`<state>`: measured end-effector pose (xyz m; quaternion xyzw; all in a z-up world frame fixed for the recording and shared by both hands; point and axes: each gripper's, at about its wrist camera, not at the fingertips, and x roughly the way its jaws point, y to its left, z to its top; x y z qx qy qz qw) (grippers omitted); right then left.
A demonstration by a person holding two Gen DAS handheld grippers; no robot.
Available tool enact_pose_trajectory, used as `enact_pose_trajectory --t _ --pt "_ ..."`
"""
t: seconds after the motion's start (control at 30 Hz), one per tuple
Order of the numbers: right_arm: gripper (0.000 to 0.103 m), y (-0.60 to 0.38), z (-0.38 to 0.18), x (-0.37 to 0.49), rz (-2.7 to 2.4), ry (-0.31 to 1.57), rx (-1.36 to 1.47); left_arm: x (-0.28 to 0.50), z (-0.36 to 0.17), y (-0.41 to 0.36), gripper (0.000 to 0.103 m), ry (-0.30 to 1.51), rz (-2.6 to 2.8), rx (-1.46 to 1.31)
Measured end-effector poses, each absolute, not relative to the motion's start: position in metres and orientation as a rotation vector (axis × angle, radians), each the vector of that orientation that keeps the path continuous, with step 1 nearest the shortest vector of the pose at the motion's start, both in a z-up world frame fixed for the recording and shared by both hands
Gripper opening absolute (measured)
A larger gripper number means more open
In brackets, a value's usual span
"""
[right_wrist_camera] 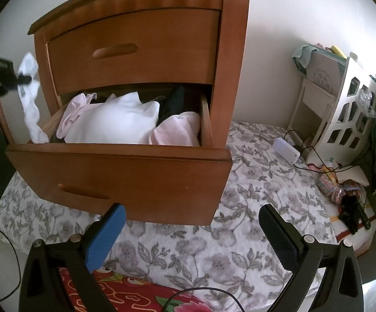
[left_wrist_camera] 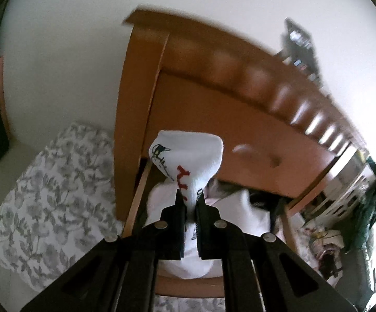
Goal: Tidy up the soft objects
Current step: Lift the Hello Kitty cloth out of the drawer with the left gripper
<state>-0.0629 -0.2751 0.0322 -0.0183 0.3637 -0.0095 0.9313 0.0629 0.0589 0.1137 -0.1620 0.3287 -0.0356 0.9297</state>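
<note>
My left gripper [left_wrist_camera: 190, 199] is shut on a white sock [left_wrist_camera: 188, 156] with red and dark lettering, held above the open lower drawer [right_wrist_camera: 120, 169] of a wooden nightstand [right_wrist_camera: 136, 39]. From the right wrist view the left gripper [right_wrist_camera: 24, 79] hangs at the drawer's left corner with the sock [right_wrist_camera: 29, 98] dangling down beside it. White and pale pink clothes [right_wrist_camera: 115, 122] fill the drawer. My right gripper [right_wrist_camera: 190, 231] stands open over the floral bedding in front of the drawer, with nothing between its fingers.
The nightstand sits on a grey floral bedspread [right_wrist_camera: 240, 247]. A red patterned cloth [right_wrist_camera: 136, 293] lies by my right gripper. A white box with cables [right_wrist_camera: 286, 150], a white rack [right_wrist_camera: 343, 114] and small clutter [right_wrist_camera: 343, 195] stand at the right.
</note>
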Motion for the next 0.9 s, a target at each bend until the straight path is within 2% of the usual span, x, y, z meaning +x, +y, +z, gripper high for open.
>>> enact_pose_trajectory --t 0.3,0.47,0.67,0.9 --pt "0.103 -0.275 0.032 -0.063 -0.019 0.745 -0.037 0.02 0.168 0.054 0.006 0.532 -0.13 -0.316" --pt "0.103 -0.274 0.034 -0.065 -0.016 0.739 -0.039 -0.006 0.182 0.053 0.006 0.512 -0.129 -0.319" --pt "0.103 -0.272 0.038 -0.07 -0.018 0.728 -0.038 -0.028 0.182 0.058 0.006 0.525 -0.112 -0.326" --pt "0.103 -0.268 0.043 -0.077 -0.013 0.717 -0.042 -0.045 0.157 0.056 0.006 0.601 -0.123 -0.33"
